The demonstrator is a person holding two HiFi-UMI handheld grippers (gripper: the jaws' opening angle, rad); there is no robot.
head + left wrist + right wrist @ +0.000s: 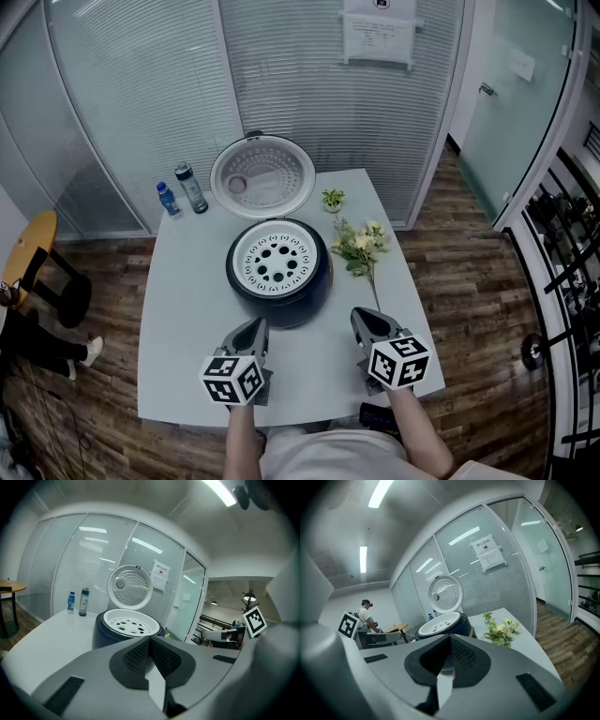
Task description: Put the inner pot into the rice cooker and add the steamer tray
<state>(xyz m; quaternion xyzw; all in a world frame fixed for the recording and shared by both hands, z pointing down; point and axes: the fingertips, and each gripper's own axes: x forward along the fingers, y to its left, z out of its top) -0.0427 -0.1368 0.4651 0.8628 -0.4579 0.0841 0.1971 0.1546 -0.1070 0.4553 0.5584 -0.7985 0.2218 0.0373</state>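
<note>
The dark blue rice cooker (277, 291) stands mid-table with its lid (262, 176) swung open behind it. A white steamer tray (274, 261) with round holes sits in its mouth; the inner pot is hidden beneath. The cooker also shows in the left gripper view (105, 632) and the right gripper view (459, 623), the tray (126, 622) (439, 623) on top. My left gripper (259, 327) (150, 639) is shut and empty, near the cooker's front left. My right gripper (361, 322) (450, 638) is shut and empty, at the front right.
Two bottles (181, 193) stand at the table's back left. A sprig of artificial flowers (361, 246) lies right of the cooker. The white table (183, 319) ends just before me. A wooden stool (33, 246) stands left; glass partitions rise behind. A person (364, 613) stands far off.
</note>
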